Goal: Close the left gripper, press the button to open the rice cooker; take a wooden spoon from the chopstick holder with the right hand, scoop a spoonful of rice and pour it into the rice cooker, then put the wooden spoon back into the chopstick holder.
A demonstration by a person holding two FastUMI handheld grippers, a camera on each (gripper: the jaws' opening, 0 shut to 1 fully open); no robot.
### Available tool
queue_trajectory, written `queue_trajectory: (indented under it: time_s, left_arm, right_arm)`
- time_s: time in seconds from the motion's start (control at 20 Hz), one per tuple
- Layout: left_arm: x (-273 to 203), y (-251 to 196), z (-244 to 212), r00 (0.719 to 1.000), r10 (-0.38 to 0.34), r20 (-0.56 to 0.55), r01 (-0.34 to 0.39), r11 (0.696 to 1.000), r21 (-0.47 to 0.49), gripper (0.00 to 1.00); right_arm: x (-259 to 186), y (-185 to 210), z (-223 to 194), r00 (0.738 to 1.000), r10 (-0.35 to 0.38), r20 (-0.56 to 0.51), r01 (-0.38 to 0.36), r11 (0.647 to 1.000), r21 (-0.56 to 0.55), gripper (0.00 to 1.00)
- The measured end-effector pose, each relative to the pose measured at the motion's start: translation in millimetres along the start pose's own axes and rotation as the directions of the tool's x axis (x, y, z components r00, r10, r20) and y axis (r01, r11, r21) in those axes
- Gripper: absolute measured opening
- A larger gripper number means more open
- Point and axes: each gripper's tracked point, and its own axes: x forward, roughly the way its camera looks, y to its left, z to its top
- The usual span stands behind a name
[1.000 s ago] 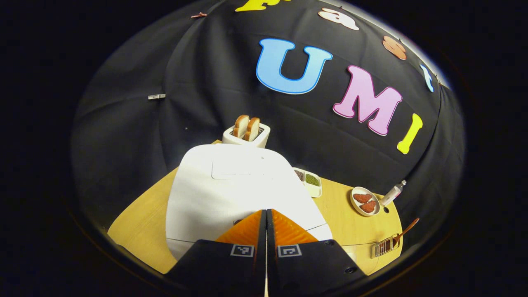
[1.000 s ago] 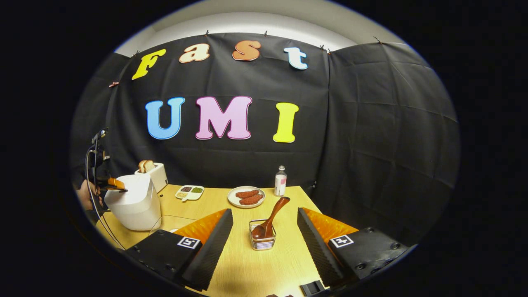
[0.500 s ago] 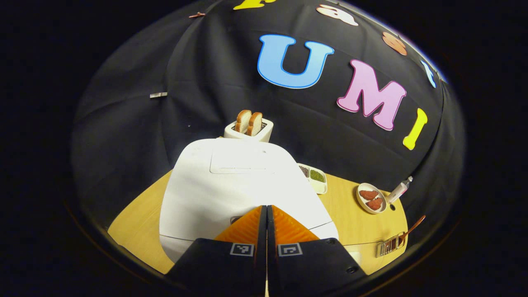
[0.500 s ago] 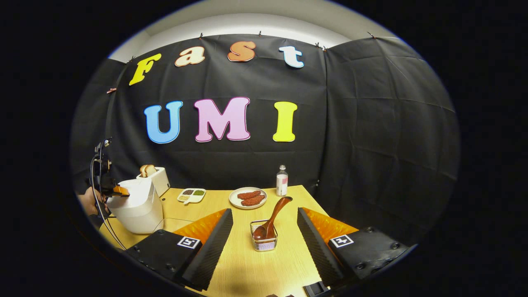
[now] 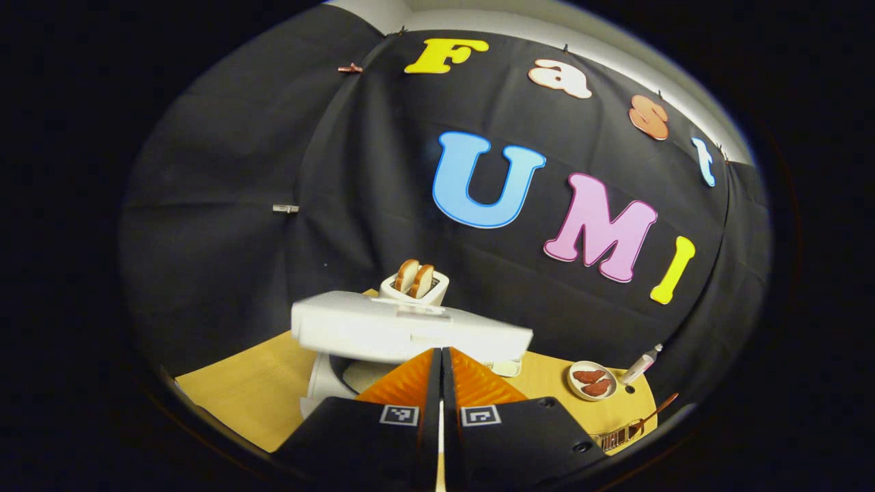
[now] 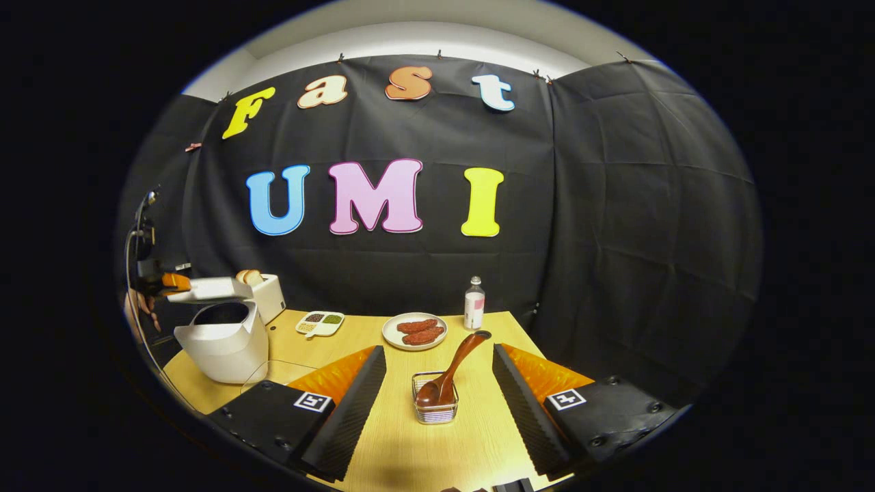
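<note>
Lid (image 5: pixel 410 333) of the rice cooker (image 6: pixel 222 342) stands raised above the white body, roughly level, with the dark inner pot exposed beneath it. The left gripper (image 5: pixel 441 362) has its fingers pressed together, empty, just in front of the lid's edge. The right gripper (image 6: pixel 437 372) is spread wide over the table (image 6: pixel 410 451), its fingers flanking the chopstick holder (image 6: pixel 435 412) without touching it. The wooden spoon (image 6: pixel 451 369) leans in the holder, handle tilted up to the right.
</note>
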Motion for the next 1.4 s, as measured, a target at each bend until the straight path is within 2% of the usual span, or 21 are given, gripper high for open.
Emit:
queue_trajectory:
  time_s: [0.15,0.25,0.45,0.5,0.7,0.9,1.4]
  left_arm:
    - [-41.9,-19.1,6.2,0.999,-0.029,0.043,0.027,0.999,0.039,0.10]
    - [-65.8,-28.5,-0.1,0.998,-0.035,0.043,0.031,0.994,0.103,0.24]
    - [-102.9,-56.6,-12.7,0.998,-0.058,0.039,0.047,0.972,0.231,0.86]
    - [-108.2,-65.4,-20.6,0.998,-0.064,0.028,0.055,0.967,0.250,0.95]
    - [-122.7,-98.5,-47.8,0.994,-0.104,-0.021,0.106,0.961,0.254,0.96]
    - [-128.0,-108.1,-63.7,0.993,-0.095,-0.065,0.109,0.957,0.268,0.96]
    - [-139.1,-89.2,-81.3,0.992,0.012,-0.123,0.017,0.972,0.234,0.96]
  right_arm:
    - [16.9,-3.7,-0.1,1.000,0.019,0.000,-0.019,1.000,0.008,0.98]
    - [28.1,-7.9,0.6,1.000,0.024,0.000,-0.024,1.000,0.019,0.98]
    - [52.0,-23.0,-1.6,1.000,0.018,-0.001,-0.018,1.000,0.026,0.98]
    - [58.2,-27.9,-3.9,1.000,0.013,-0.008,-0.013,0.999,0.031,0.98]
    - [84.2,-49.8,-19.0,0.998,-0.016,-0.061,0.019,0.999,0.046,0.99]
    - [115.5,-63.4,-44.3,0.990,-0.012,-0.142,0.027,0.994,0.109,0.98]
    - [183.1,-39.6,-125.5,0.928,0.094,-0.362,0.005,0.965,0.263,0.99]
